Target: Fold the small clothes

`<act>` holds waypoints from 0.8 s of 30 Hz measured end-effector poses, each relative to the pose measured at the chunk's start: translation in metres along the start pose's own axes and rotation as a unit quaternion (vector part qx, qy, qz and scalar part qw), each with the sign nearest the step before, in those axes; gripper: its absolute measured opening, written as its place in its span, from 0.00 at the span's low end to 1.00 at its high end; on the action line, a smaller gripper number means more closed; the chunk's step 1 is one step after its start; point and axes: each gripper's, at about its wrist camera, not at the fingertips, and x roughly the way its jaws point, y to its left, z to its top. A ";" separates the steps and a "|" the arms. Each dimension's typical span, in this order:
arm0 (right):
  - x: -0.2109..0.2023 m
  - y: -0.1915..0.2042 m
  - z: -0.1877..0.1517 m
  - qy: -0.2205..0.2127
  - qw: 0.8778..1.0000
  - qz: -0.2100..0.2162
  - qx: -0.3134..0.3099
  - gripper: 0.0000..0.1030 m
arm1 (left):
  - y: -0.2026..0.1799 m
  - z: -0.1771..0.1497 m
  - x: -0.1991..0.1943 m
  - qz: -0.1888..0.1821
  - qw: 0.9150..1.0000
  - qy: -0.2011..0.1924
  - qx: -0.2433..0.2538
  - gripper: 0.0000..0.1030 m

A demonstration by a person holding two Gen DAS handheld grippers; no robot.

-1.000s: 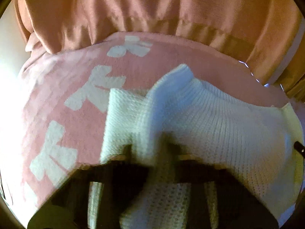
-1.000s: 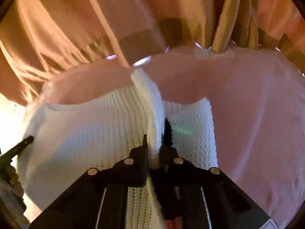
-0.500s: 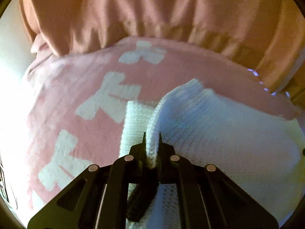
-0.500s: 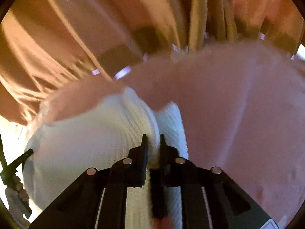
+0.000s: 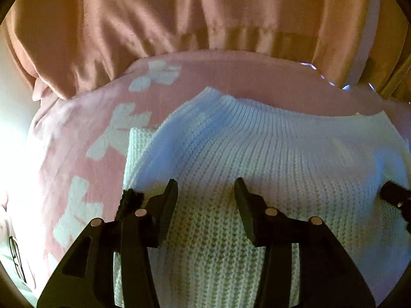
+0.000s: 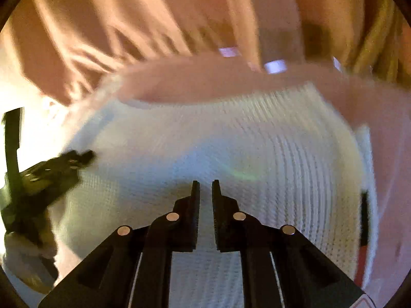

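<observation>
A white knitted garment [image 5: 269, 148] lies folded on a pink blanket with white bow shapes [image 5: 84, 138]. My left gripper [image 5: 205, 187] hangs just above the knit near its left part, jaws wide open and empty. My right gripper [image 6: 205, 187] is over the middle of the same garment [image 6: 257, 141], jaws parted by a narrow gap with nothing between them. The right gripper's tip shows at the right edge of the left wrist view [image 5: 393, 195]. The left gripper shows at the left of the right wrist view [image 6: 59, 164].
Peach-orange curtains [image 5: 205, 12] hang behind the blanket's far edge, also in the right wrist view [image 6: 179, 12]. Bright light falls at the left [image 5: 10, 128]. A thin black strip [image 6: 363, 218] sits at the garment's right edge.
Both grippers held a raised fold of the knit, carried it over and let go. The garment now lies flat; the left jaws opened wide, the right jaws a little.
</observation>
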 end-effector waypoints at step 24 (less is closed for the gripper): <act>-0.027 -0.100 -0.038 0.062 0.989 -0.109 0.075 0.07 | -0.009 -0.030 -0.034 -0.015 1.000 -0.004 0.018 0.50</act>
